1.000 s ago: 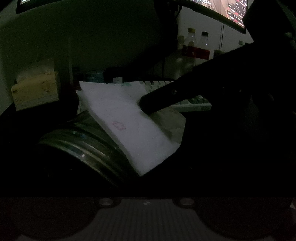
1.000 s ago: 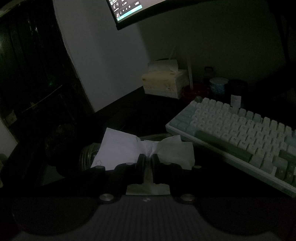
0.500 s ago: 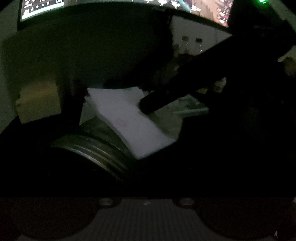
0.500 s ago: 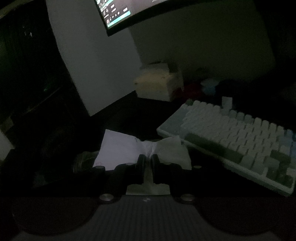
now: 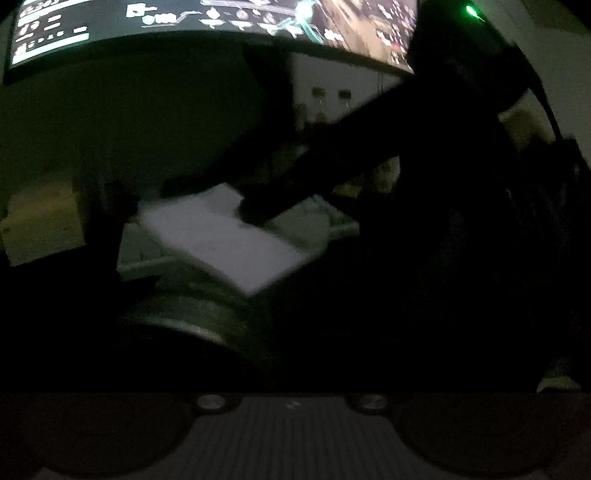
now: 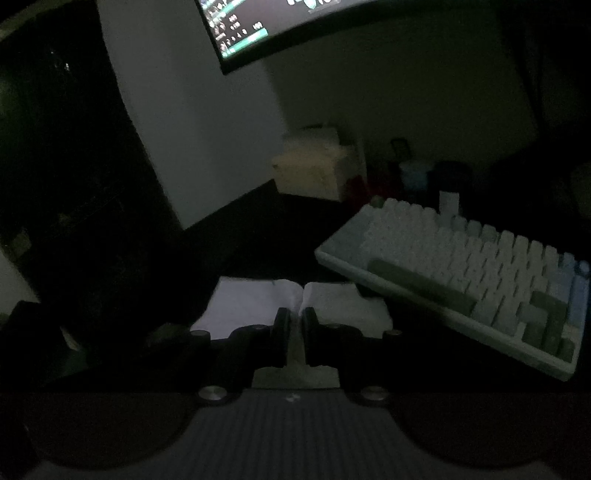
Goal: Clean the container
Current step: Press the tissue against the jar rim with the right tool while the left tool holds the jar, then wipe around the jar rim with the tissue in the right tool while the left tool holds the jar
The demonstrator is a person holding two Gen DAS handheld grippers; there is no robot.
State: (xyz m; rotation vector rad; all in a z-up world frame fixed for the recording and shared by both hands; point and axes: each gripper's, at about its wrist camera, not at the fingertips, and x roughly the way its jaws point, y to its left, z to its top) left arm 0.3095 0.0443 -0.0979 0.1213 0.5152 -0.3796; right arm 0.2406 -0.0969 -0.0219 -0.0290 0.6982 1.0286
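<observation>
The scene is very dark. In the left wrist view a round glass jar with a ribbed metal rim (image 5: 192, 325) lies tilted close in front of the camera. My left gripper's own fingers are lost in the dark, so its hold on the jar cannot be made out. My right gripper (image 6: 294, 317) is shut on a white tissue (image 6: 251, 306) that spreads to both sides of its fingers. In the left wrist view the right gripper (image 5: 255, 210) reaches in from the upper right and holds the tissue (image 5: 221, 236) just above the jar's far side.
A pale keyboard (image 6: 480, 273) lies to the right on the dark desk. A tissue box (image 6: 314, 173) and small jars (image 6: 413, 173) stand at the back by the wall. A curved monitor (image 5: 207, 22) glows overhead.
The tissue in my right gripper has lifted up and away from the jar. The jar now sits lower in the left wrist view. Both cameras have tilted upward, showing more monitor.
</observation>
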